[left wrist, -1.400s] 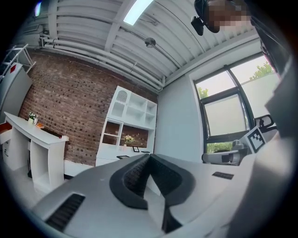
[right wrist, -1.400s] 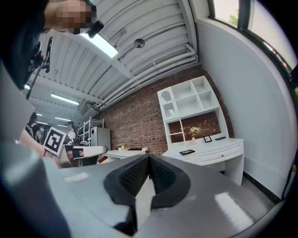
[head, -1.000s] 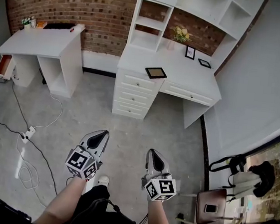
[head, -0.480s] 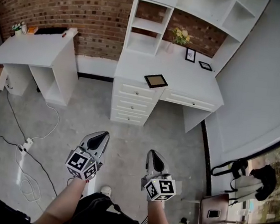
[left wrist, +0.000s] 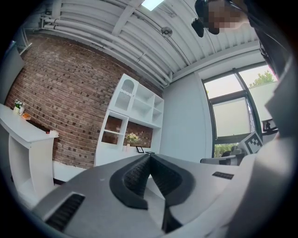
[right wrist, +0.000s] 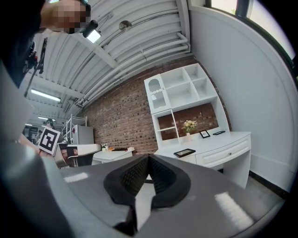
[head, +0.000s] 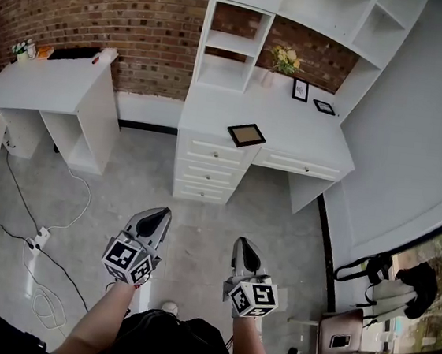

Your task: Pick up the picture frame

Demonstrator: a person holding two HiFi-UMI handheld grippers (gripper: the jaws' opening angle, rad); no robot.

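Both pairs of jaws are pressed together on nothing, the left gripper [head: 159, 214] and the right gripper [head: 243, 245] side by side over the floor [head: 200, 217], with the picture frame [head: 246, 135] lying flat well ahead of their tips on the white desk [head: 308, 139].

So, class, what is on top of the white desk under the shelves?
A dark picture frame lies flat near the front edge; at the back are a flower vase, a small upright frame and another dark frame. What lies under them is covered.
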